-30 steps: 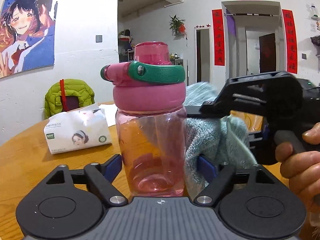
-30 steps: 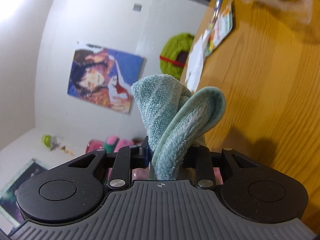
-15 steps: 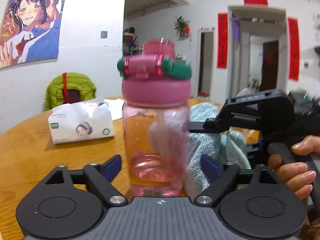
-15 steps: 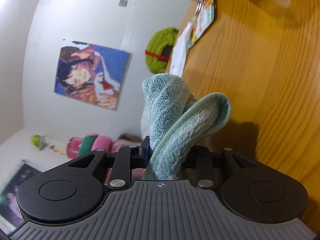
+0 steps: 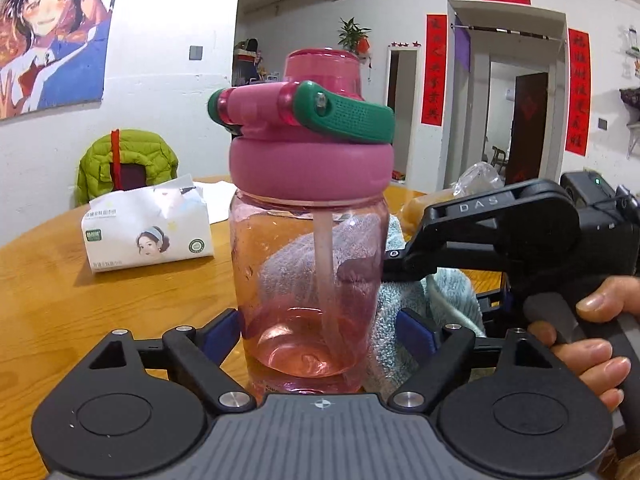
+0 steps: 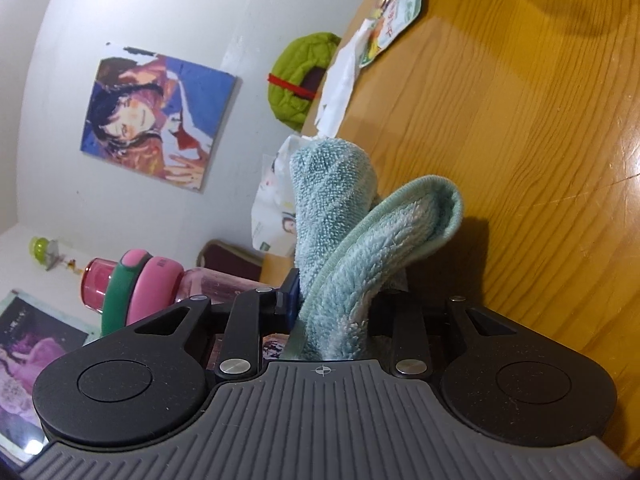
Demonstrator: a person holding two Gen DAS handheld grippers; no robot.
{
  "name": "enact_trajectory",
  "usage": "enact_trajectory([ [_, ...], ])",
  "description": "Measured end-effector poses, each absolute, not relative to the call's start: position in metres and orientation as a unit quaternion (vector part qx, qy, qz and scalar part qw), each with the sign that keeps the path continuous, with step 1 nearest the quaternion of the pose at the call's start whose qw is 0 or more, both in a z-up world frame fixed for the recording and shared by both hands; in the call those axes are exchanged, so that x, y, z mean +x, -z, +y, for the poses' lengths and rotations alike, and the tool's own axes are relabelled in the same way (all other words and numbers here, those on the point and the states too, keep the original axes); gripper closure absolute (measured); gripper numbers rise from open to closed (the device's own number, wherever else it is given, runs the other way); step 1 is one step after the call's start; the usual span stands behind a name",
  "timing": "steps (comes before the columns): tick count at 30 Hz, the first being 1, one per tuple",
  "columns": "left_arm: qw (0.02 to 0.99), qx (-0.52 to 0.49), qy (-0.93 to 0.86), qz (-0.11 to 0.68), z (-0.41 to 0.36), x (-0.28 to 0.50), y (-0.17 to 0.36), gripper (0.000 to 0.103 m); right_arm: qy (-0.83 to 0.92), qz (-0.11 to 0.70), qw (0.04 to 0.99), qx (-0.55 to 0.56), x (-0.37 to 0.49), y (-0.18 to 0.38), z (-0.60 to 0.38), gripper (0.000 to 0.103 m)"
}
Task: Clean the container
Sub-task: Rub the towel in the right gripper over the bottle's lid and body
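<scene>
**Bottle stands between loosened left jaws, cloth waits at its right flank**

Left wrist view first. The pink bottle (image 5: 308,272) stands upright on the wooden table (image 5: 60,300), lid on, green handle folded over the top, straw running down inside. It sits dead centre between the fingers of the left gripper (image 5: 320,332), low on its body. Those jaws have just been closing in, with the bottle between them, but they are not clamped. The left pad is right at the wall, while the right pad stands off it with a fold of blue cloth (image 5: 404,312) in the gap. A tissue pack (image 5: 148,236) rests well behind to the left. From the right comes the right gripper (image 5: 394,266), carried by a hand (image 5: 592,340), its tips just beside the bottle's right wall at mid-height. The cloth bunches against that wall and shows through the clear plastic.

Over to the right wrist view. This camera is rolled, so the table runs up the right side of the picture. The jaws are clamped tight on the cloth, which loops out in two thick folds. The bottle pokes out on the left of the fingers.

So the whole game looks like this: vertical bottle, cloth to its right, right hand nearer for wiping. The left jaws likely need to firm up first, or the bottle may skid.
</scene>
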State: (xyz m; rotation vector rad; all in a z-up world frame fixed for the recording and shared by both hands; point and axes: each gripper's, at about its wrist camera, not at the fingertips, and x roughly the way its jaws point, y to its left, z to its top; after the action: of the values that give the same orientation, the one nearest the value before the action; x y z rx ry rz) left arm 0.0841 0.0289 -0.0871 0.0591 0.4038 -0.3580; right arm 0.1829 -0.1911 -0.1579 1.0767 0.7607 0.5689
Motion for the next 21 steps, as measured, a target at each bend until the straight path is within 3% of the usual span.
enact_trajectory([
  [7,0.971,0.024,0.164,0.172,0.032,0.071,0.084,0.013,-0.262,0.336,0.771,0.473,0.180,0.149,-0.193,0.070],
  [11,0.974,0.014,0.163,0.158,0.038,0.063,0.083,0.012,-0.254,0.281,0.778,0.501,0.173,0.141,-0.214,0.069],
  [15,0.969,0.019,0.174,0.173,0.036,0.069,0.087,0.031,-0.325,0.206,0.697,0.605,0.173,0.149,-0.237,0.069],
  [18,0.970,0.034,0.169,0.172,0.034,0.072,0.089,0.033,-0.386,0.195,0.630,0.645,0.178,0.157,-0.233,0.069],
  [21,0.970,0.035,0.169,0.172,0.035,0.075,0.089,0.035,-0.392,0.234,0.649,0.609,0.182,0.152,-0.218,0.069],
])
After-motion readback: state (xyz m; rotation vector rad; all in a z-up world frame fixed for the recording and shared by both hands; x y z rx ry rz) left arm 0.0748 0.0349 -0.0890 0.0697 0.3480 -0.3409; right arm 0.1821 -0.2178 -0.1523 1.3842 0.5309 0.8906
